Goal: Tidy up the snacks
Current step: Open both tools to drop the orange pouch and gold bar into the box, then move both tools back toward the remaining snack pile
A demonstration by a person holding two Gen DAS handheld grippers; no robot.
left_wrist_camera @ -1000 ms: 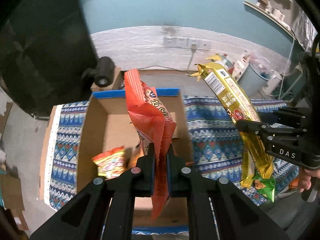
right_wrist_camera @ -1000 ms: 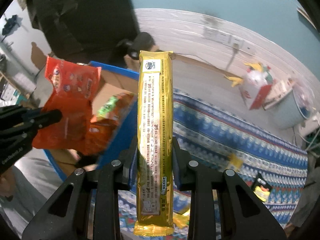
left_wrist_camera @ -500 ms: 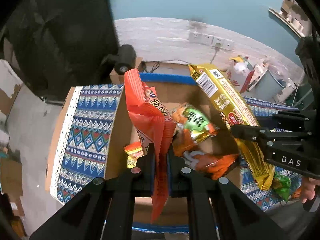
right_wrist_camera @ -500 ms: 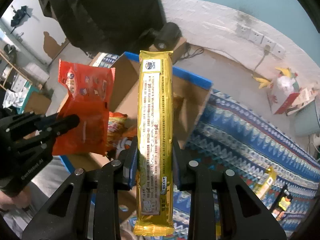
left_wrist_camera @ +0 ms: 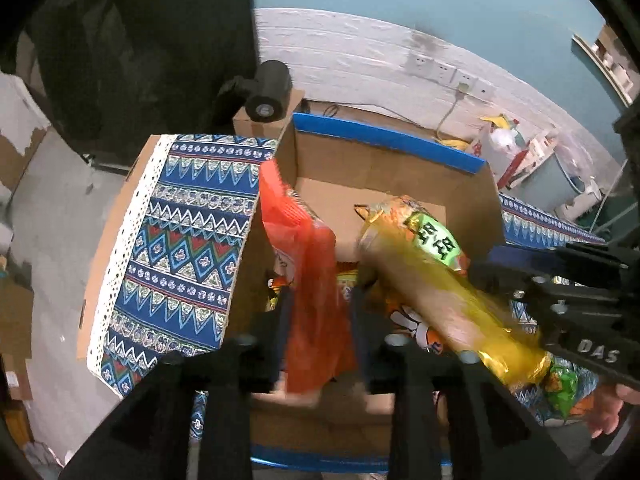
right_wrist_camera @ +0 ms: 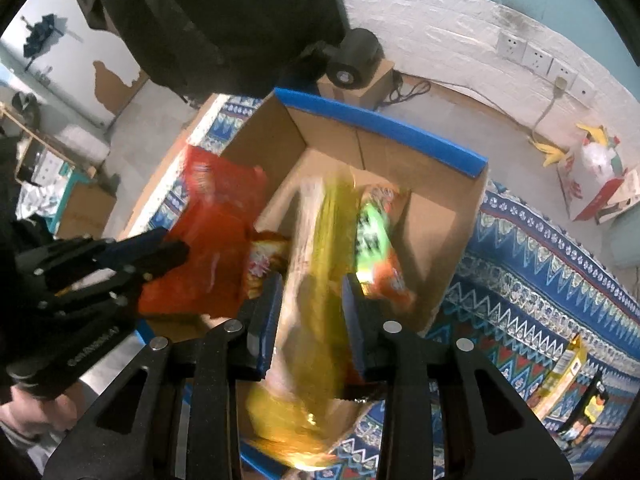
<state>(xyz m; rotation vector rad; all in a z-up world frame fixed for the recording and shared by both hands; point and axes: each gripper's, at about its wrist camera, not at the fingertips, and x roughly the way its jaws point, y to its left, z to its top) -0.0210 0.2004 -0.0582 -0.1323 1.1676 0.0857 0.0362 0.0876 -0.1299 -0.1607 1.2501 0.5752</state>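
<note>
We are at the drop-off step of sorting the snacks, both packets poised over the open cardboard box point(left_wrist_camera: 392, 168) that sits on the patterned cloth point(left_wrist_camera: 180, 248) of the counter. Starting at the left, our left hand-held gripper point(left_wrist_camera: 318, 316) points steeply down over the box's nine o'clock side, its jaws opening around the orange-red packet point(left_wrist_camera: 308, 280); the packet hangs blurred between the pads with daylight on both sides, so we judge it to be slipping free and not clamped. Moving toward the centre, the box floor already carries an orange bag with a green label point(right_wrist_camera: 370, 236) and another small packet beside it at about nine o'clock. To the right, our right hand-held gripper point(right_wrist_camera: 310, 312) is also opening, and the long gold packet point(right_wrist_camera: 320, 280) between its jaws is smeared with motion, its lower end below the fingers, so it too seems released or nearly so. Next we need both pairs of jaws apart enough for the packets to fall clear into the box, then a lift away without snagging wrapper edges, and a swing toward four o'clock, where loose snacks point(right_wrist_camera: 568, 364) lie on the cloth.
</note>
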